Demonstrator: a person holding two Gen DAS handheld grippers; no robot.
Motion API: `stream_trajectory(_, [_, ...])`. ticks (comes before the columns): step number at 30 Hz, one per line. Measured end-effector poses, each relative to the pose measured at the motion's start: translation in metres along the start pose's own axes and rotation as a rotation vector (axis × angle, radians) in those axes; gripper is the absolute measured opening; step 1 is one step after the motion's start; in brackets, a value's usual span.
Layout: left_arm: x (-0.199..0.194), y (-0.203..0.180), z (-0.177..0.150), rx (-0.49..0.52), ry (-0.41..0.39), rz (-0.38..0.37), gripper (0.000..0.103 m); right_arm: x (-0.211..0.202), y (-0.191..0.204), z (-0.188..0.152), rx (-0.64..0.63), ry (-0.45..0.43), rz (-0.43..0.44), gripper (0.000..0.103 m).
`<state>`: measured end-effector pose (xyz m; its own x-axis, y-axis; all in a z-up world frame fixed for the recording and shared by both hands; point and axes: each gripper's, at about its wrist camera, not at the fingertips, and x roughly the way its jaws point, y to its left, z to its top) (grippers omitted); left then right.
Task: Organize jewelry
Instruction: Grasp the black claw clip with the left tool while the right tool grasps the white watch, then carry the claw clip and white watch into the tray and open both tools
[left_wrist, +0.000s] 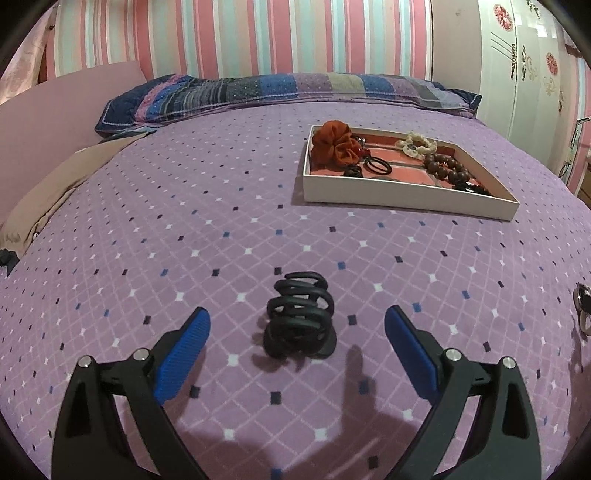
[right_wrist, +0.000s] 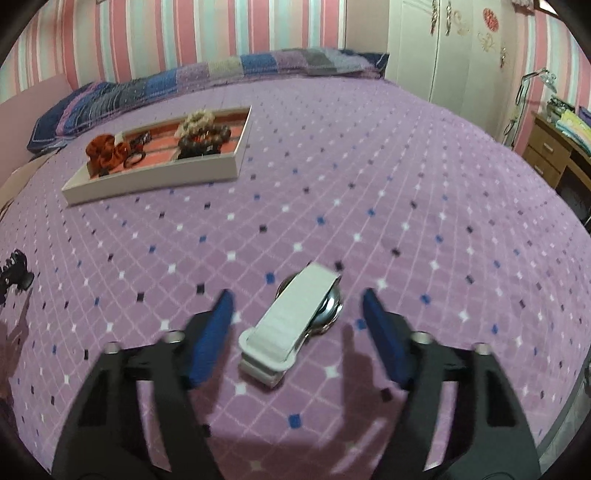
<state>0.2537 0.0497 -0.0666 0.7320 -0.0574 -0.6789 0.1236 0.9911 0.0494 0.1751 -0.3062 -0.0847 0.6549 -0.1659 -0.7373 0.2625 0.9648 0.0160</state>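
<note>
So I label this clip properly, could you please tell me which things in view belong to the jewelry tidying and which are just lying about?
Part of the job:
- black hair claw
- white clip
- tray
- red scrunchie
- bead bracelet
- left gripper
- right gripper

Just lying about:
- pillow
- wardrobe
- wooden desk

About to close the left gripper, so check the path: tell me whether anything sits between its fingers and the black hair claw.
Nothing visible does. The black hair claw lies on the purple bedspread between the open fingers of the left gripper, with only bare cloth on either side.
</note>
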Motion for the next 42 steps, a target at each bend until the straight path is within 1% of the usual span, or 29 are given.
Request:
stream_trajectory(2, [0.003, 0.000, 0.000, 0.000, 0.004, -0.008, 0.093, 0.001, 0.000, -0.002, 0.010, 0.004, 0.009, 0.046])
stream_trajectory(3, [0.004, 0.001, 0.000, -0.001, 0.003, -0.011, 0.093, 0.001, 0.000, -0.002, 0.010, -0.001, 0.014, 0.040])
stream_trajectory(4, [0.004, 0.002, 0.001, -0.002, 0.001, -0.013, 0.093, -0.001, 0.002, -0.001, 0.004, -0.011, 0.013, 0.040])
stream_trajectory(5, [0.005, 0.002, 0.001, -0.002, 0.000, -0.014, 0.092, -0.002, 0.002, -0.001, 0.000, -0.016, 0.013, 0.036])
stream_trajectory(6, [0.006, 0.003, 0.002, -0.002, 0.001, -0.020, 0.091, -0.002, 0.003, 0.000, -0.003, -0.021, 0.016, 0.030])
stream_trajectory(7, [0.007, 0.003, 0.002, -0.003, 0.003, -0.025, 0.088, -0.003, 0.003, 0.001, -0.006, -0.024, 0.018, 0.029])
stream_trajectory(9, [0.012, 0.004, 0.003, -0.005, 0.021, -0.042, 0.074, -0.003, 0.004, 0.002, -0.017, -0.028, 0.021, 0.028])
stream_trajectory(10, [0.014, 0.005, 0.003, -0.009, 0.030, -0.048, 0.070, -0.003, 0.003, 0.003, -0.017, -0.031, 0.023, 0.028])
stream_trajectory(12, [0.021, 0.008, 0.003, -0.023, 0.059, -0.076, 0.051, -0.005, 0.004, 0.006, -0.024, -0.042, 0.026, 0.027])
stream_trajectory(14, [0.024, 0.009, 0.002, -0.028, 0.072, -0.082, 0.044, -0.006, 0.006, 0.009, -0.039, -0.054, 0.028, 0.027])
stream_trajectory(18, [0.025, 0.011, 0.005, -0.028, 0.072, -0.097, 0.035, -0.005, 0.010, 0.018, -0.062, -0.065, 0.036, 0.027])
stream_trajectory(22, [0.022, 0.008, 0.014, -0.012, 0.055, -0.110, 0.035, -0.006, 0.015, 0.034, -0.072, -0.085, 0.055, 0.026])
stream_trajectory(26, [0.015, 0.002, 0.036, -0.009, 0.018, -0.120, 0.035, -0.011, 0.027, 0.060, -0.085, -0.127, 0.085, 0.026])
stream_trajectory(29, [0.010, -0.006, 0.062, -0.015, -0.016, -0.138, 0.035, -0.012, 0.038, 0.086, -0.096, -0.166, 0.111, 0.026])
stream_trajectory(32, [0.008, -0.022, 0.096, -0.006, -0.055, -0.158, 0.035, -0.009, 0.054, 0.117, -0.116, -0.202, 0.130, 0.026])
stream_trajectory(33, [0.012, -0.029, 0.108, 0.003, -0.062, -0.167, 0.035, -0.004, 0.062, 0.130, -0.125, -0.212, 0.135, 0.026])
stream_trajectory(34, [0.015, -0.034, 0.117, 0.008, -0.064, -0.168, 0.035, -0.001, 0.066, 0.137, -0.129, -0.215, 0.139, 0.026])
stream_trajectory(36, [0.026, -0.045, 0.135, 0.018, -0.068, -0.167, 0.035, 0.016, 0.080, 0.158, -0.141, -0.216, 0.160, 0.026])
stream_trajectory(38, [0.045, -0.056, 0.153, 0.019, -0.063, -0.169, 0.035, 0.032, 0.090, 0.172, -0.146, -0.209, 0.169, 0.026])
stream_trajectory(39, [0.051, -0.059, 0.157, 0.019, -0.061, -0.168, 0.035, 0.045, 0.097, 0.180, -0.151, -0.202, 0.172, 0.026])
stream_trajectory(42, [0.083, -0.067, 0.169, 0.019, -0.044, -0.161, 0.035, 0.072, 0.108, 0.189, -0.163, -0.189, 0.174, 0.026])
